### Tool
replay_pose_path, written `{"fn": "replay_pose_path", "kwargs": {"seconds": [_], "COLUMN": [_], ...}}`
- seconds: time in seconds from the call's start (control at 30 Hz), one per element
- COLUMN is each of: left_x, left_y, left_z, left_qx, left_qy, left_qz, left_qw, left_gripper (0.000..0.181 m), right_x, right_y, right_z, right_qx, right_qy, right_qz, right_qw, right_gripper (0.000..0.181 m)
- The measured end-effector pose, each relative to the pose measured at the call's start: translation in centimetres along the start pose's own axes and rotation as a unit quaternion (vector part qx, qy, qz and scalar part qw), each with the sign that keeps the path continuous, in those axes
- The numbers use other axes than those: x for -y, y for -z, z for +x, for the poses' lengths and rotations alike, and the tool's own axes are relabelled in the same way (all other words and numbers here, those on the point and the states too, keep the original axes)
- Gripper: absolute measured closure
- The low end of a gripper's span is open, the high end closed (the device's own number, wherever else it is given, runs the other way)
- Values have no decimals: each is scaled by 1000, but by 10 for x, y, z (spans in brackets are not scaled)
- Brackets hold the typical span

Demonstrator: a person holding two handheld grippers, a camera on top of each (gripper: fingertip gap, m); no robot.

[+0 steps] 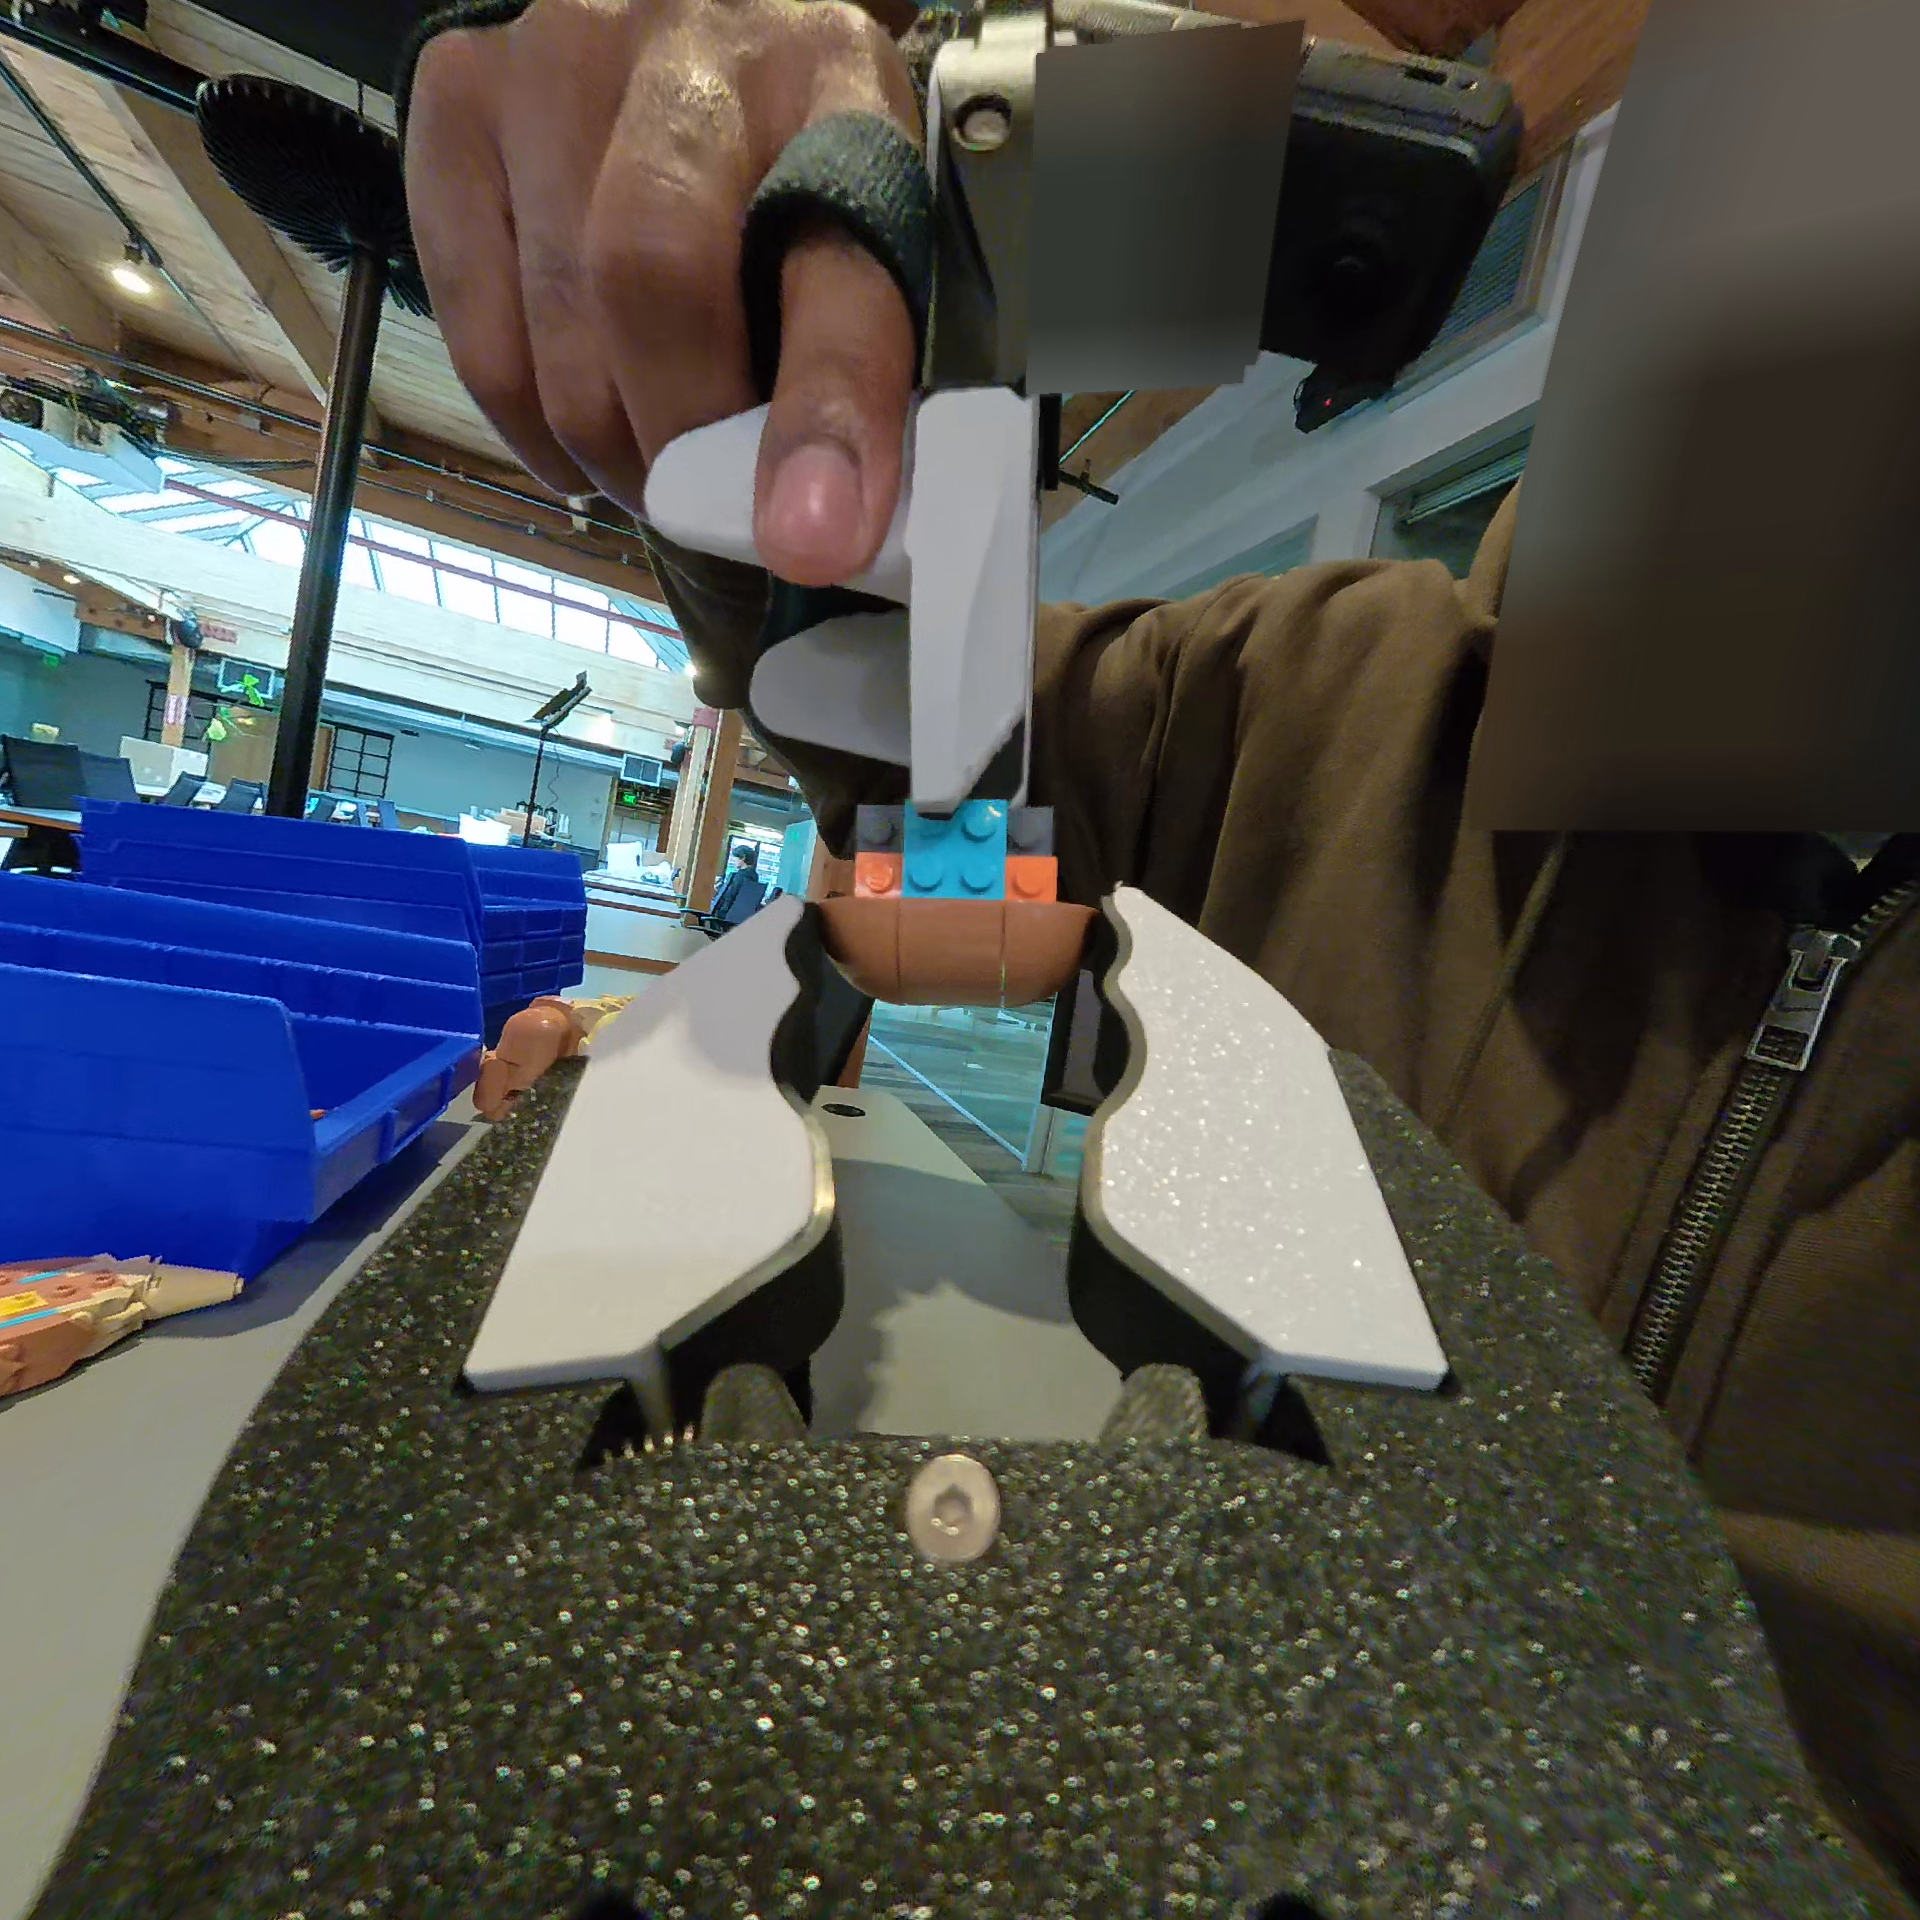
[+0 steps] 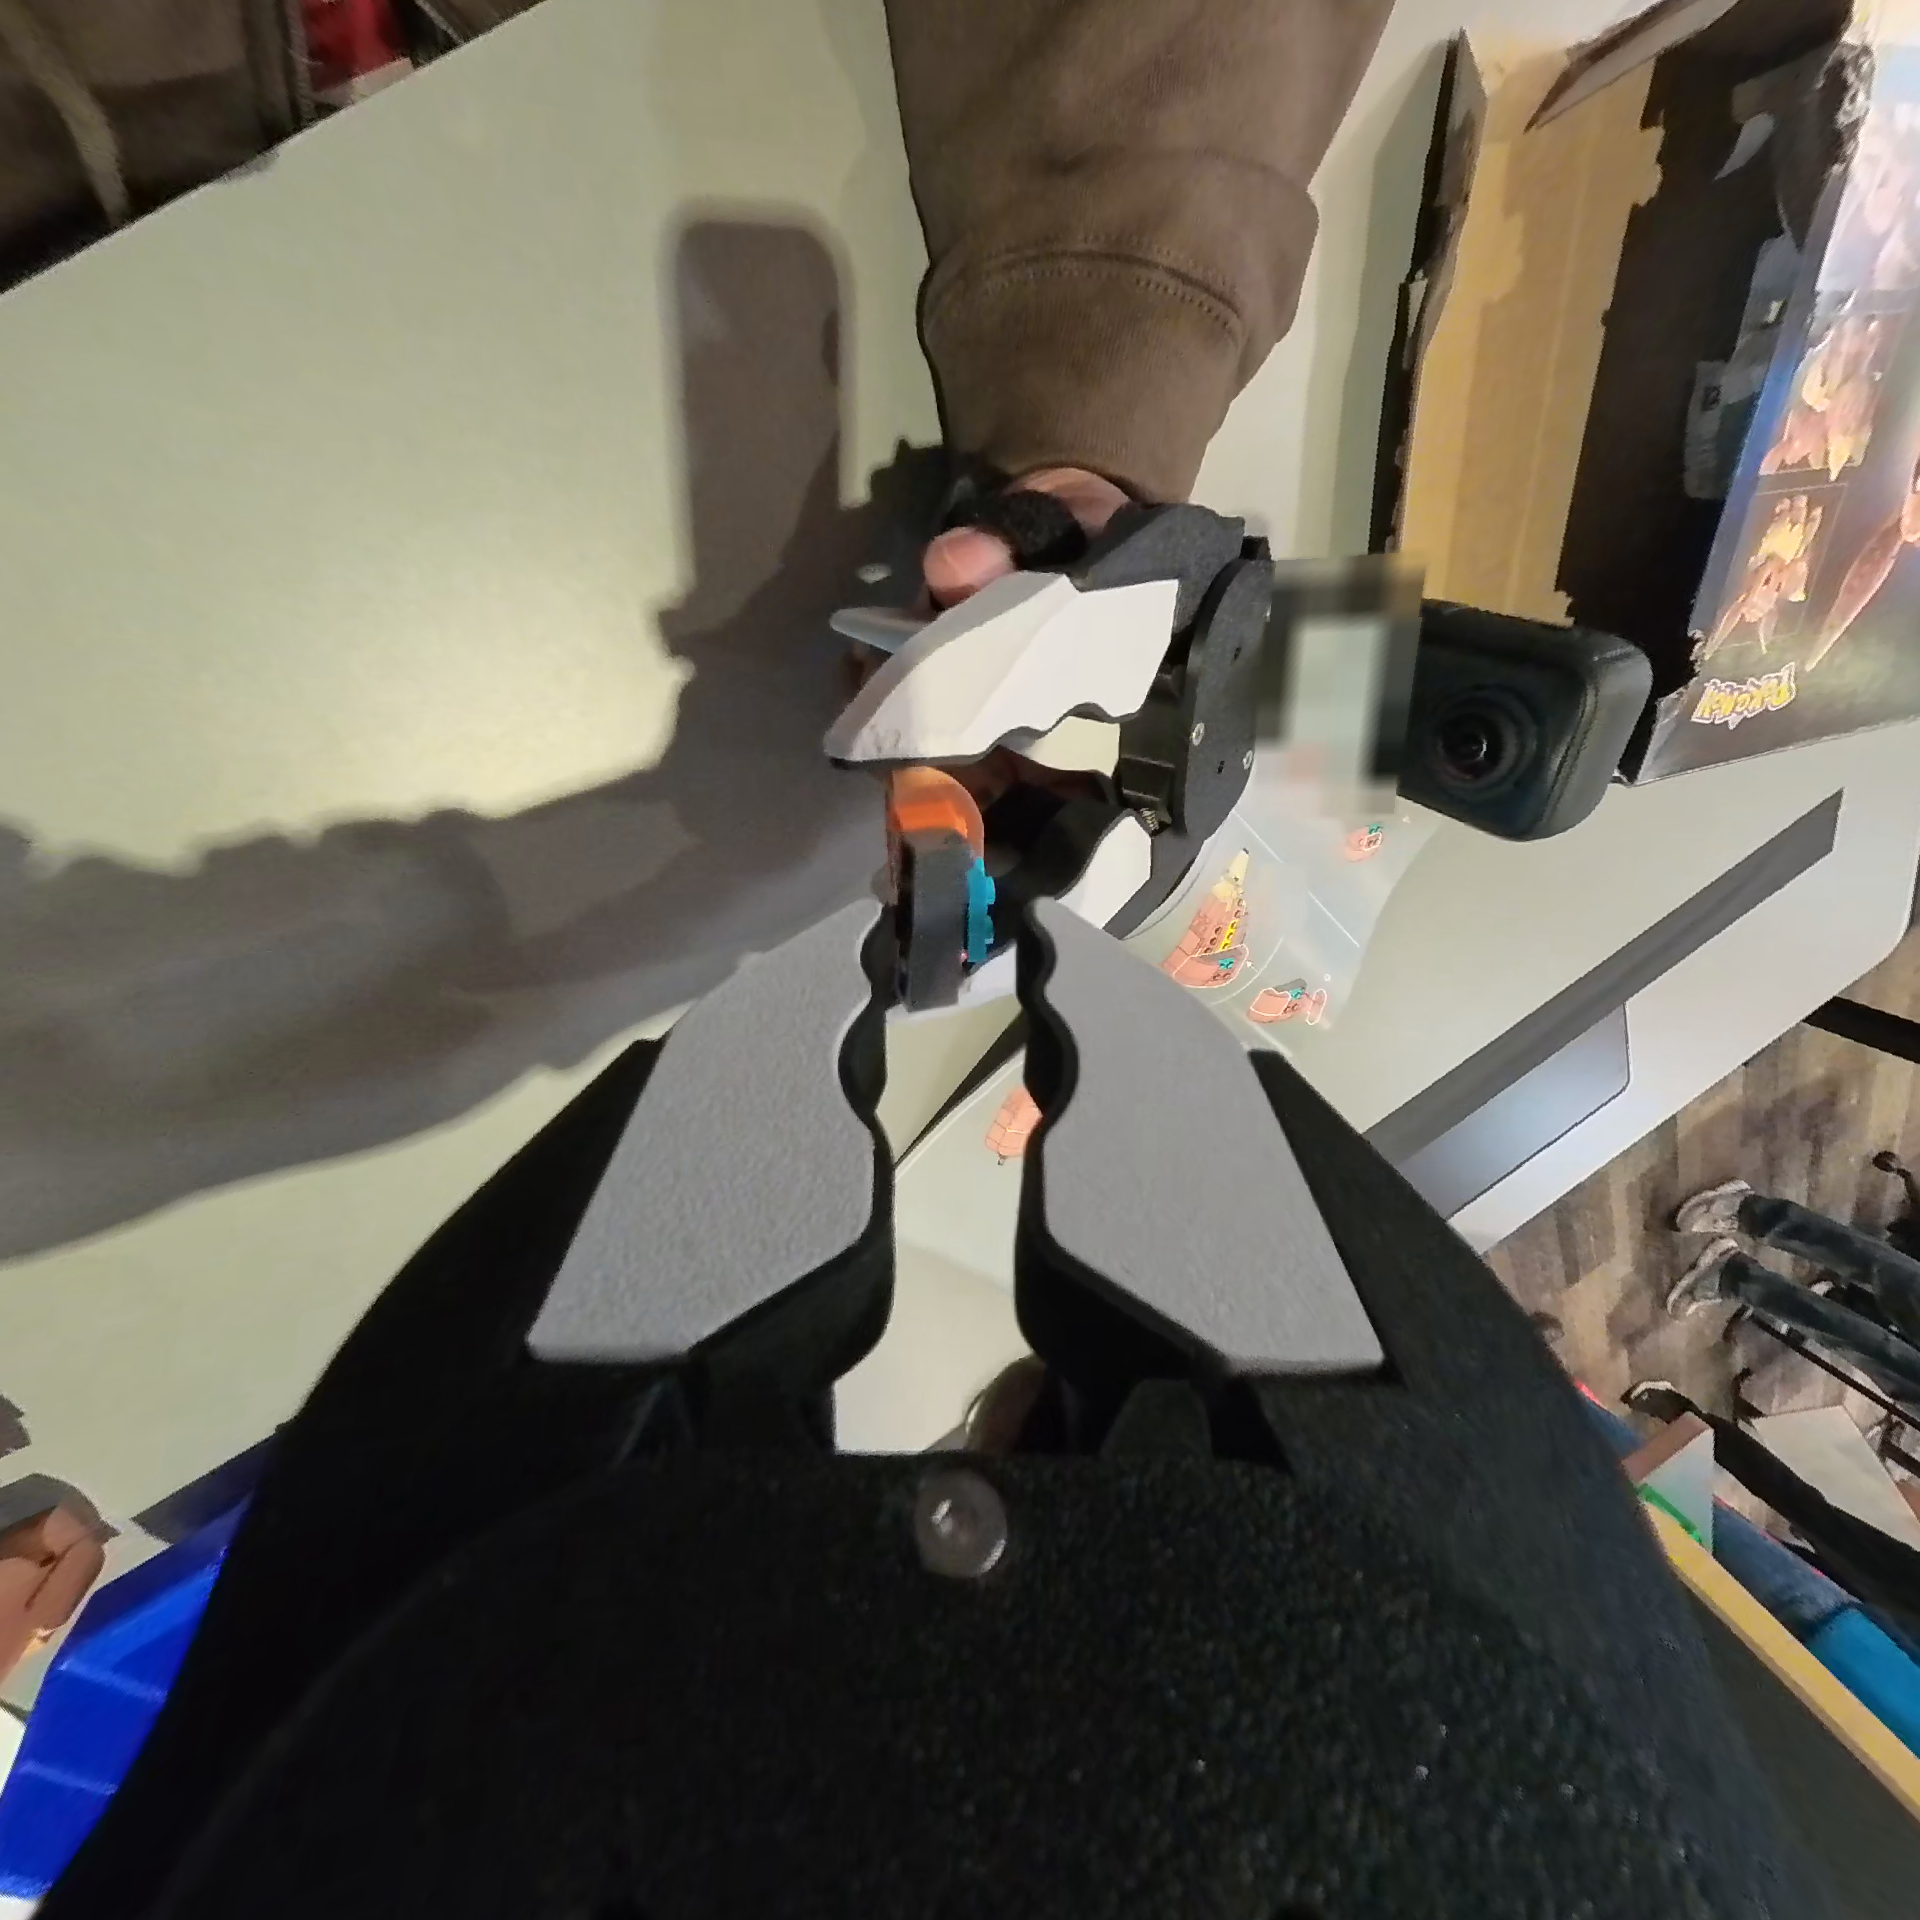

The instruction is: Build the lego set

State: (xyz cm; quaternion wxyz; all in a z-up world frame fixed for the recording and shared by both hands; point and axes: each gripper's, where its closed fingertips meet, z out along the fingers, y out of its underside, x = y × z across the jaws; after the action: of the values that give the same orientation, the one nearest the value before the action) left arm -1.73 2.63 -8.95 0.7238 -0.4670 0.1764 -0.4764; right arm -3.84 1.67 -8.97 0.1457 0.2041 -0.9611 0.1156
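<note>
Blue storage bins (image 1: 239, 1049) stand along the table's (image 1: 114, 1538) left edge, and beside them lie loose tan and brown sub-assemblies (image 1: 73, 1314), so I judge the build partly done with several pieces yet to be joined. An open instruction booklet (image 2: 1236, 935) lies toward the table's far right edge, next to the set's box (image 2: 1808, 416).

In the middle, held up off the table, is the piece in work: a small lego assembly (image 1: 956, 914) with a rounded brown underside and a top of teal, orange and dark grey studded plates.

The left tool (image 1: 951, 935) has its jaws clamped on the brown body from both sides, holding it studs up.

The right tool (image 2: 951, 925) comes down from above. In the left wrist view its tip rests on the teal plate, which suggests it is pressing that plate home. Its jaws stand narrowly apart, with one inner face against the assembly's dark edge; I cannot tell whether it grips anything or only pushes.
</note>
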Motion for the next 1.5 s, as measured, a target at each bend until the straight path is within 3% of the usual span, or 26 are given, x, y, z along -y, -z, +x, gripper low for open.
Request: {"fn": "replay_pose_path", "kwargs": {"seconds": [1.5], "left_x": [-11], "left_y": [-1], "left_z": [-3], "left_qx": [7], "left_qy": [7], "left_qz": [-26], "left_qw": [1000], "left_gripper": [131], "right_x": [-5], "right_y": [-10], "right_z": [-10], "right_qx": [29], "right_qy": [5], "right_qz": [-9], "right_qw": [1000], "right_gripper": [166]}}
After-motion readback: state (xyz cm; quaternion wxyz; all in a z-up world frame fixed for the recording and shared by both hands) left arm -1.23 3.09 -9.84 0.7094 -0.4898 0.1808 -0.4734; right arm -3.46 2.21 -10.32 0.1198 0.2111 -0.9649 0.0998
